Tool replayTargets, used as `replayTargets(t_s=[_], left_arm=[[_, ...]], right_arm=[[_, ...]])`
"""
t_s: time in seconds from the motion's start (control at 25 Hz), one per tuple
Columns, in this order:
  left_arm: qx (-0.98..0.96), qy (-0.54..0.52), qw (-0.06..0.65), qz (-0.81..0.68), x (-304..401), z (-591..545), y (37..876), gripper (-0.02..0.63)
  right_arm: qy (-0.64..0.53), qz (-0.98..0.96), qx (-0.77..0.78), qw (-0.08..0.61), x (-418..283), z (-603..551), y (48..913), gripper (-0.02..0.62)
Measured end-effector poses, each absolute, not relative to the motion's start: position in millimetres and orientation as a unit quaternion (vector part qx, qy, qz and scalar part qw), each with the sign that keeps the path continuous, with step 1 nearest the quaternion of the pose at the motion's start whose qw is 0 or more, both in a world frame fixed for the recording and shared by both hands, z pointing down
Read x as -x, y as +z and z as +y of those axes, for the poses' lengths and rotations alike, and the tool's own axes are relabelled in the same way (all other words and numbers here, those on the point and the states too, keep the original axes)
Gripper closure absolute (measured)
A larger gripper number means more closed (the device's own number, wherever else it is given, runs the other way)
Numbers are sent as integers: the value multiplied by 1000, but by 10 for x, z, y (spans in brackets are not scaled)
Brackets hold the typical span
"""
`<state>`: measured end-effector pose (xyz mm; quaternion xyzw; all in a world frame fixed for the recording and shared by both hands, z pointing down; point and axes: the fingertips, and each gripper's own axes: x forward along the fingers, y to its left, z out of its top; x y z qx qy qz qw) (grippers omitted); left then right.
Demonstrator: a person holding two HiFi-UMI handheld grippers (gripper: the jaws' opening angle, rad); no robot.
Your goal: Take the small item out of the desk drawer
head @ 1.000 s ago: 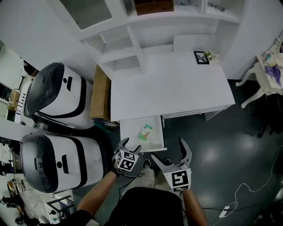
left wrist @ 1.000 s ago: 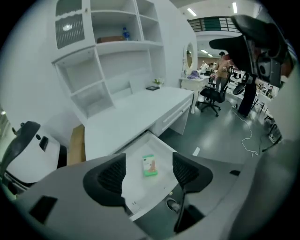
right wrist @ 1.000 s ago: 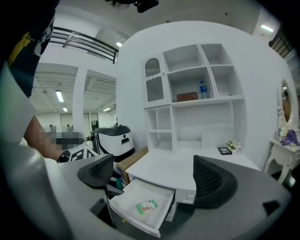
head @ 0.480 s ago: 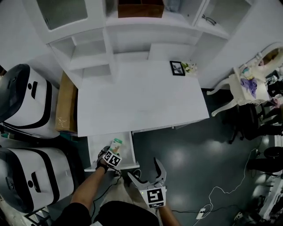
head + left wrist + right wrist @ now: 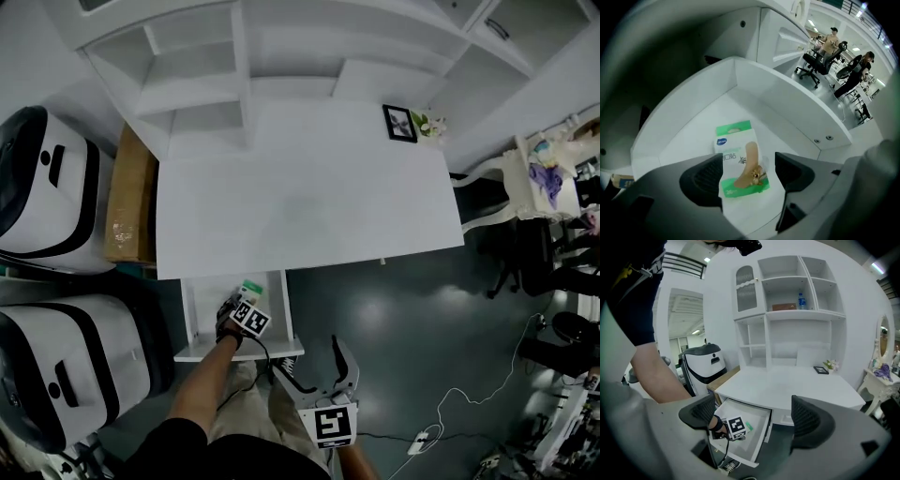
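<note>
The white desk (image 5: 300, 197) has its left drawer (image 5: 190, 323) pulled out. A small green-and-white plaster packet (image 5: 740, 161) lies flat on the drawer floor. My left gripper (image 5: 747, 174) reaches down into the drawer, one jaw on either side of the packet. Its jaws are opening and the pads do not squeeze the packet. In the head view the packet (image 5: 250, 287) peeks out just beyond the left gripper (image 5: 239, 300). My right gripper (image 5: 309, 358) hangs open and empty over the dark floor in front of the drawer. It looks toward the drawer (image 5: 754, 427).
Two large white machines (image 5: 56, 187) (image 5: 75, 375) stand left of the desk, with a cardboard box (image 5: 131, 202) against its side. A picture frame (image 5: 400, 123) sits at the desk's back right. White shelves rise behind. A white chair (image 5: 487, 187) and a floor cable (image 5: 422, 436) are at the right.
My left gripper has gone from the drawer's front edge forward into the drawer, and its jaws now straddle the packet. The right gripper has stayed back, below the drawer.
</note>
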<state>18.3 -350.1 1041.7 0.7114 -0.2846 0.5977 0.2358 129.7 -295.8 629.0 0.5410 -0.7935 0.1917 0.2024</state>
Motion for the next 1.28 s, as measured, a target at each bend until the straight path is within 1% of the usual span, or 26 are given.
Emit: replayTargets(t_s=[0.2, 0.32, 0.36, 0.44, 0.6, 0.68, 0.76, 0.8, 0.84, 0.88, 0.92, 0.96, 1.04, 1.12, 1.28], left_arm=[[-718, 589, 174, -329, -144, -3680, 10486, 253], [-715, 587, 167, -340, -121, -3720, 10503, 238], [-714, 586, 169, -344, -107, -3743, 10507, 233], [-709, 579, 183, -357, -69, -3791, 10523, 199], [-713, 562, 205, -365, -17, -3824, 10574, 184], [-718, 552, 215, -366, 3, -3826, 10597, 172], [-717, 523, 269, -375, 46, -3804, 10643, 155], [-712, 504, 304, -382, 79, -3787, 10655, 170], [-709, 492, 324, -387, 113, -3787, 10651, 247], [-709, 489, 328, -388, 140, -3802, 10636, 269], [-709, 490, 330, -385, 160, -3814, 10617, 341], [-708, 488, 339, -382, 176, -3804, 10588, 508], [-712, 466, 362, -380, 175, -3752, 10450, 512], [-734, 446, 357, -366, 93, -3673, 10194, 514], [-795, 421, 285, -330, -37, -3744, 9388, 514]], right_arm=[[194, -793, -538, 210, -1179, -3152, 6485, 78], [194, -795, -537, 208, -1118, -3219, 6557, 80], [191, -796, -537, 205, -1099, -3241, 6566, 81], [192, -796, -537, 201, -1055, -3260, 6589, 83], [187, -800, -535, 194, -954, -3239, 6635, 86], [208, -794, -536, 199, -934, -3170, 6675, 87], [218, -790, -537, 200, -915, -3119, 6706, 89], [220, -790, -537, 199, -903, -3103, 6715, 91], [220, -789, -538, 198, -892, -3097, 6725, 91], [220, -789, -539, 198, -884, -3102, 6735, 92], [220, -788, -539, 198, -877, -3110, 6743, 94], [219, -788, -540, 199, -872, -3109, 6740, 94], [213, -790, -539, 201, -879, -3085, 6673, 95], [206, -790, -541, 202, -924, -3047, 6549, 100], [193, -789, -553, 187, -965, -3119, 6271, 112]])
